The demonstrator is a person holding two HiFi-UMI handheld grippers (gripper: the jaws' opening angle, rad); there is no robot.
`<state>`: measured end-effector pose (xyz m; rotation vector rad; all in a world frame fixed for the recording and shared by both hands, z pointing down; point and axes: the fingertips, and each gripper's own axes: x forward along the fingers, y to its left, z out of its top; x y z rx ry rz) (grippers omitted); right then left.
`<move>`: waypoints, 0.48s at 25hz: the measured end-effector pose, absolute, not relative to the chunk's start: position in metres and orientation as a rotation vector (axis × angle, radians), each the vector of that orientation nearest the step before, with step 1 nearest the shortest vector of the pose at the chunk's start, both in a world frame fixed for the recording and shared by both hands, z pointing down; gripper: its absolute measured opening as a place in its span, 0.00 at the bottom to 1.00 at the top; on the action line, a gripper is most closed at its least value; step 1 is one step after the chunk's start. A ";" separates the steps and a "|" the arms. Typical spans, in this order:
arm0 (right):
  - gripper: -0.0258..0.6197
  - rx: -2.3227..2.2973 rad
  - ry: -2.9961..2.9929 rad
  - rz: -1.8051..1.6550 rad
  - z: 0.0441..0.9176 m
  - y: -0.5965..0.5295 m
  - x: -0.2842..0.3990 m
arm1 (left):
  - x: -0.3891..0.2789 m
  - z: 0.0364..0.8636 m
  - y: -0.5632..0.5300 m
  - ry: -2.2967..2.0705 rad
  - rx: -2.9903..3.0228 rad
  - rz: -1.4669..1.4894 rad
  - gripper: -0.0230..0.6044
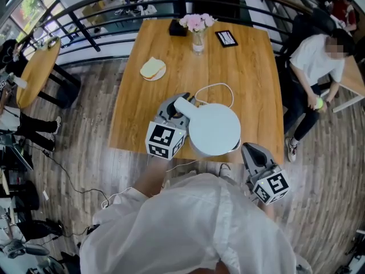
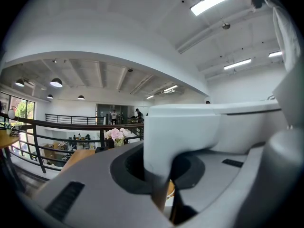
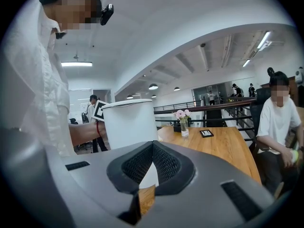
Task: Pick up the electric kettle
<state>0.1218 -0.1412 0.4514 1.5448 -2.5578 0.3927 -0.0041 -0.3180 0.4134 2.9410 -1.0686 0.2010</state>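
Note:
The white electric kettle (image 1: 215,129) is seen from above at the wooden table's (image 1: 251,79) near edge. Its base is hidden, so I cannot tell whether it rests on the table. My left gripper (image 1: 181,108) comes in from the left and is shut on the kettle's handle (image 2: 180,132), which fills the gap between the jaws in the left gripper view. The kettle body (image 2: 251,122) looms at the right there. My right gripper (image 1: 251,151) hangs off the table's near right corner, shut and holding nothing. In the right gripper view the kettle (image 3: 129,122) stands ahead and to the left.
A white cord (image 1: 219,87) loops behind the kettle. Further back are a plate with bread (image 1: 153,69), a vase of pink flowers (image 1: 198,30), a black box (image 1: 178,27) and a black card (image 1: 226,37). A person (image 1: 316,67) sits at the right. A round table (image 1: 37,70) stands left.

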 end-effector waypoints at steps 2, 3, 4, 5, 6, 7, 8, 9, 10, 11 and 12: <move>0.06 1.539 -2.560 0.390 0.450 -0.142 0.120 | -0.005 0.413 -0.319 -1.069 2.942 0.203 0.13; 0.06 1.536 -2.561 0.389 0.450 -0.143 0.119 | -0.005 0.413 -0.319 -1.068 2.941 0.204 0.13; 0.06 1.534 -2.562 0.388 0.450 -0.143 0.118 | -0.006 0.413 -0.319 -1.068 2.941 0.204 0.13; 0.06 1.532 -2.562 0.388 0.450 -0.143 0.118 | -0.006 0.413 -0.319 -1.069 2.940 0.204 0.13; 0.06 1.529 -2.562 0.388 0.450 -0.143 0.118 | -0.006 0.413 -0.319 -1.069 2.939 0.203 0.13; 0.06 1.528 -2.562 0.389 0.451 -0.143 0.118 | -0.006 0.414 -0.319 -1.070 2.939 0.201 0.13; 0.06 1.527 -2.562 0.389 0.452 -0.143 0.118 | -0.006 0.414 -0.319 -1.070 2.939 0.200 0.13; 0.06 1.526 -2.563 0.388 0.452 -0.144 0.118 | -0.006 0.415 -0.319 -1.071 2.939 0.200 0.13; 0.06 1.526 -2.564 0.388 0.453 -0.144 0.118 | -0.006 0.416 -0.320 -1.073 2.939 0.200 0.13; 0.06 1.525 -2.565 0.387 0.453 -0.144 0.118 | -0.005 0.416 -0.320 -1.075 2.940 0.201 0.13; 0.06 1.524 -2.566 0.386 0.454 -0.145 0.118 | -0.005 0.417 -0.321 -1.077 2.940 0.202 0.13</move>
